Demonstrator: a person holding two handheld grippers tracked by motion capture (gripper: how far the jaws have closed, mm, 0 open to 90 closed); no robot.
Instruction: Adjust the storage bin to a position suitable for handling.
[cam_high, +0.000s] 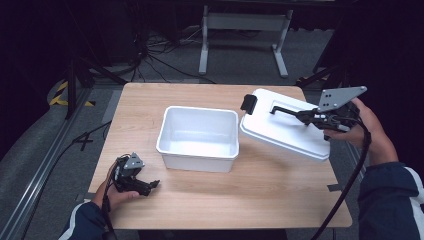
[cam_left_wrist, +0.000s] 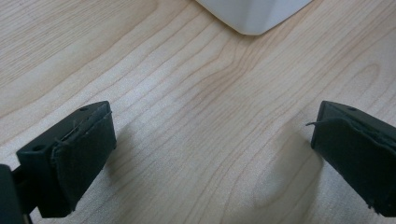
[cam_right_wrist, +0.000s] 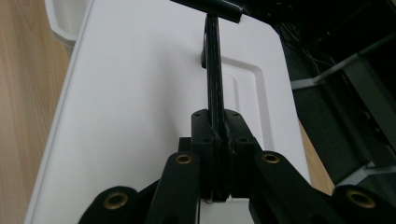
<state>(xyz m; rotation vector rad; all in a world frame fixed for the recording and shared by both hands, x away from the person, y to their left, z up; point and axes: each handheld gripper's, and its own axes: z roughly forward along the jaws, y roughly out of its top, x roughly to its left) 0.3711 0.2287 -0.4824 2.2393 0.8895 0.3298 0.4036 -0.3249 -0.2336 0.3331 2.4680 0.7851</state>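
An open white plastic box stands in the middle of the wooden table. Its white lid hangs tilted to the right of the box, with its left edge near the box's right rim. My right gripper is shut on the lid's thin black handle. In the right gripper view the pads clamp that handle above the lid's top. My left gripper rests near the table's front left corner, open. In the left gripper view nothing lies in my left gripper, and a corner of the box is ahead.
A black latch hangs at the lid's left end. A grey metal stand and loose cables are on the floor behind the table. A rail runs along the floor at the left.
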